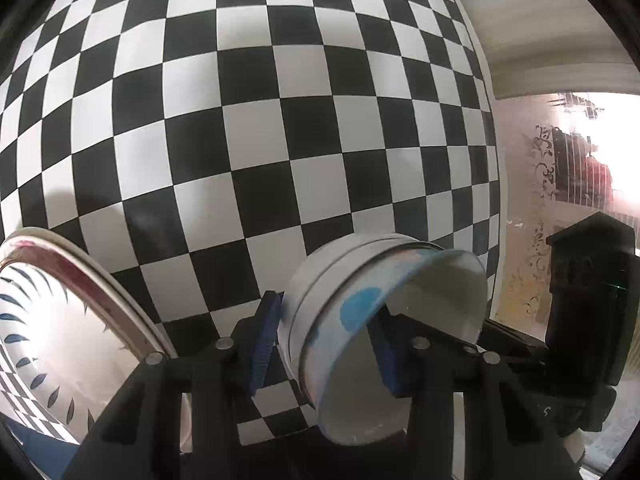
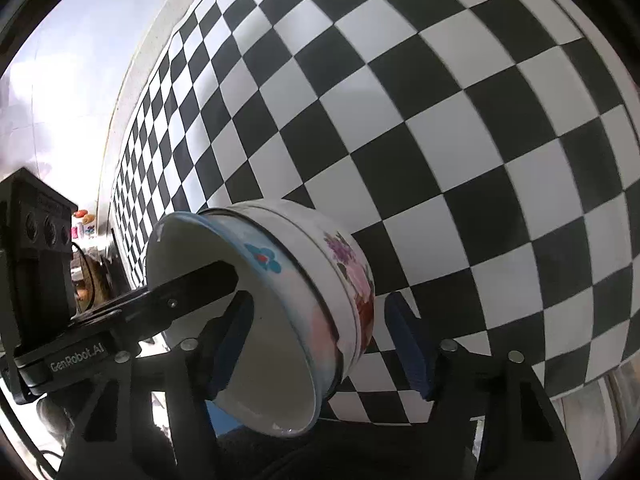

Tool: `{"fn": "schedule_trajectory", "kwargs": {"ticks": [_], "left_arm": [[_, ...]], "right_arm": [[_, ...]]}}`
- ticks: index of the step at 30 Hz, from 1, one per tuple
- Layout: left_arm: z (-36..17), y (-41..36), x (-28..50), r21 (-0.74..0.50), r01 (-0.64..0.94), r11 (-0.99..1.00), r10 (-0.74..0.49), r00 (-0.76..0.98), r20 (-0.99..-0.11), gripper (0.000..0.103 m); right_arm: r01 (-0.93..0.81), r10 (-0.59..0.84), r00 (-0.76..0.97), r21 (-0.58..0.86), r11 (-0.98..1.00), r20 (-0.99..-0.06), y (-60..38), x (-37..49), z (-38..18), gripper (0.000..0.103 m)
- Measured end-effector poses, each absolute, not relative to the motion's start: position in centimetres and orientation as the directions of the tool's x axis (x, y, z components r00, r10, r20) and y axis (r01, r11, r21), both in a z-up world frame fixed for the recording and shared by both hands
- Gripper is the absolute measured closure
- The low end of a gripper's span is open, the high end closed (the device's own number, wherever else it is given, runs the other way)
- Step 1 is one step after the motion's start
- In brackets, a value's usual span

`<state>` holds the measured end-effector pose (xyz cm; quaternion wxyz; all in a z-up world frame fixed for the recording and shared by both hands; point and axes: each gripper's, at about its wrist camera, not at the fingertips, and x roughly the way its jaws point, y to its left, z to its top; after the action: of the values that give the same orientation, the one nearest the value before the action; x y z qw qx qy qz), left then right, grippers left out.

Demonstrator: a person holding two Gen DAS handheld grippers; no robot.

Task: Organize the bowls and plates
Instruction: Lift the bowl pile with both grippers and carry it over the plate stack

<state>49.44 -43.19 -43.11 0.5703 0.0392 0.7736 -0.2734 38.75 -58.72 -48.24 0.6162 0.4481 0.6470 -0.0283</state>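
Note:
A small stack of white bowls (image 1: 360, 320) with blue and pink flower prints hangs tilted on its side above the checkered cloth. My left gripper (image 1: 328, 344) is shut on its rim, one blue pad outside and one inside. In the right wrist view the same bowls (image 2: 304, 300) sit between my right gripper's (image 2: 320, 344) fingers, whose right pad (image 2: 408, 348) stands clear of the bowl wall; the left gripper's arm (image 2: 160, 304) reaches into the bowl there. A plate (image 1: 52, 320) with a dark red rim and blue leaf marks lies at the lower left.
The black and white checkered cloth (image 1: 260, 120) covers the table. Its far edge meets a pale wall (image 1: 520, 20). A bright window with patterned glass (image 1: 560, 180) is at the right. The right gripper's body (image 1: 588, 300) shows at the right edge.

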Motion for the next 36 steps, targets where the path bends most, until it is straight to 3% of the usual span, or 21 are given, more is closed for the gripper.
{"fn": "schedule_trajectory", "kwargs": {"ticks": [5, 7, 12, 18, 36], "left_arm": [[-45.1, -43.4, 49.3, -0.403, 0.374, 0.835, -0.249, -0.395, -0.884, 0.060], [-45.4, -43.3, 49.4, -0.418, 0.363, 0.833, -0.262, -0.406, -0.875, 0.060], [-45.7, -43.0, 49.6, -0.448, 0.348, 0.824, -0.293, -0.416, -0.861, 0.060], [-44.8, -43.2, 48.7, -0.399, 0.407, 0.822, -0.255, -0.365, -0.896, 0.061], [-41.4, -39.0, 49.6, -0.394, 0.380, 0.837, -0.294, -0.294, -0.909, 0.063]], "right_arm": [[0.605, 0.563, 0.149, 0.525, 0.598, -0.813, -59.0, 38.5, -49.8, 0.042], [0.602, 0.563, 0.141, 0.522, 0.604, -0.814, -59.4, 38.1, -50.3, 0.052], [0.596, 0.599, 0.169, 0.565, 0.571, -0.783, -60.2, 37.5, -51.9, 0.052], [0.585, 0.611, 0.184, 0.585, 0.561, -0.770, -60.4, 36.7, -52.6, 0.054], [0.494, 0.606, 0.203, 0.614, 0.615, -0.770, -57.0, 38.4, -48.9, 0.058]]}}
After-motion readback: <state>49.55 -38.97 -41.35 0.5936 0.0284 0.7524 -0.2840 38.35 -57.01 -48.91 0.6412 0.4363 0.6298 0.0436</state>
